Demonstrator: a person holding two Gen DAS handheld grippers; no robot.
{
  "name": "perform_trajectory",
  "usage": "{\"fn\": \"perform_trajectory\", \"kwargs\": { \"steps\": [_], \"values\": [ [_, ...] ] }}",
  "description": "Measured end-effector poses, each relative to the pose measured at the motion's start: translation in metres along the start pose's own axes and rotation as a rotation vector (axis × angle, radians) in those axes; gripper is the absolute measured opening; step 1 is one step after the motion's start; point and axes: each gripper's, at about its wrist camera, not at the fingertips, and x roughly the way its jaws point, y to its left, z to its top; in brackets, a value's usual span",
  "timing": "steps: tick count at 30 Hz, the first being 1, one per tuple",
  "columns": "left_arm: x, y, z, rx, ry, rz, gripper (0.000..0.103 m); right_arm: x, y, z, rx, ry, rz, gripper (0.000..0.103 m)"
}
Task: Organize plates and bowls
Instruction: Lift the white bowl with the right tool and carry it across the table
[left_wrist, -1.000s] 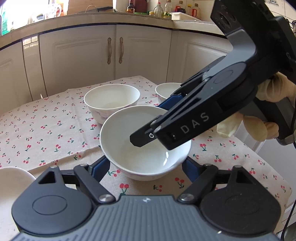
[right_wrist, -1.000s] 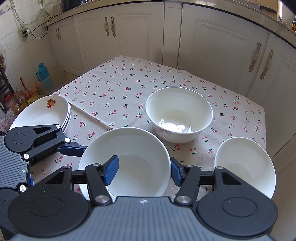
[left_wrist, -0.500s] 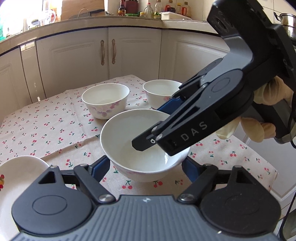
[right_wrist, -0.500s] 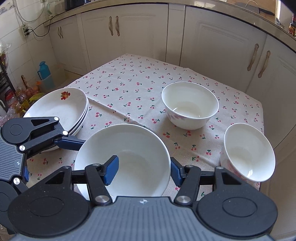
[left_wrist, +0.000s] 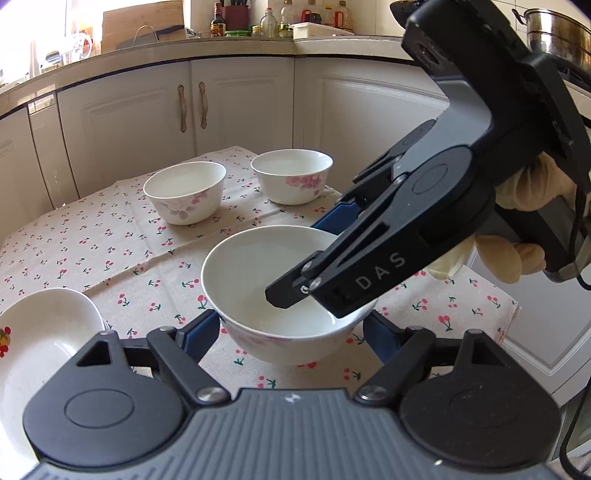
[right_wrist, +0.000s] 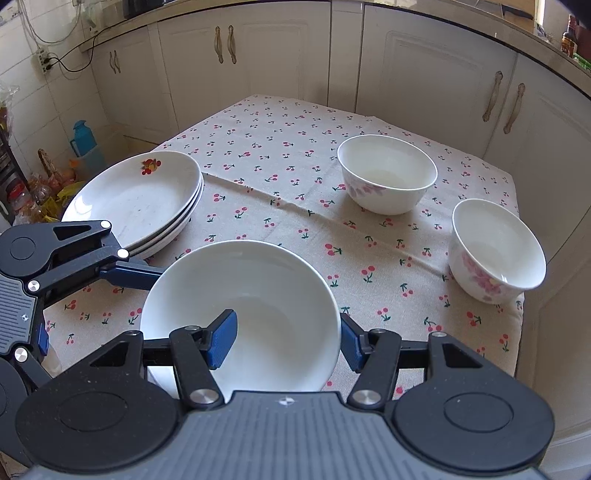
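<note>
A large white bowl (left_wrist: 258, 288) (right_wrist: 258, 295) is held above the cherry-print tablecloth (right_wrist: 280, 155). My right gripper (right_wrist: 286, 338) is shut on its rim, one blue pad inside and one outside. My left gripper (left_wrist: 291, 332) is open, its fingers on either side of the bowl's base, and it also shows at the left of the right wrist view (right_wrist: 110, 273). Two smaller floral bowls (right_wrist: 386, 177) (right_wrist: 496, 249) stand at the far right. A stack of white plates (right_wrist: 136, 195) with a fruit print sits at the left.
White kitchen cabinets (right_wrist: 258, 62) surround the table on the far sides. The table's right edge (right_wrist: 517, 310) lies just beyond the nearer small bowl. A counter with bottles (left_wrist: 280, 22) runs behind. Clutter and a blue flask (right_wrist: 83, 144) sit on the floor at left.
The large bowl has been lifted and carried back towards the near side, away from the two small bowls. Both grippers moved with it, and the plate stack has come into fuller view.
</note>
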Motion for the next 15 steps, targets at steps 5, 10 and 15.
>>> {"fn": "perform_trajectory", "kwargs": {
  "steps": [5, 10, 15],
  "values": [
    [-0.003, -0.009, -0.004, 0.025, 0.006, -0.022, 0.084, -0.005, 0.006, -0.012, -0.001, 0.014, -0.03, 0.064],
    [0.001, -0.016, -0.006, 0.039, 0.018, -0.05, 0.084, -0.01, 0.005, -0.021, 0.02, 0.023, -0.042, 0.064],
    [0.004, -0.023, -0.007, 0.059, 0.029, -0.078, 0.084, -0.015, 0.002, -0.026, 0.03, 0.019, -0.057, 0.064]
  ]
}}
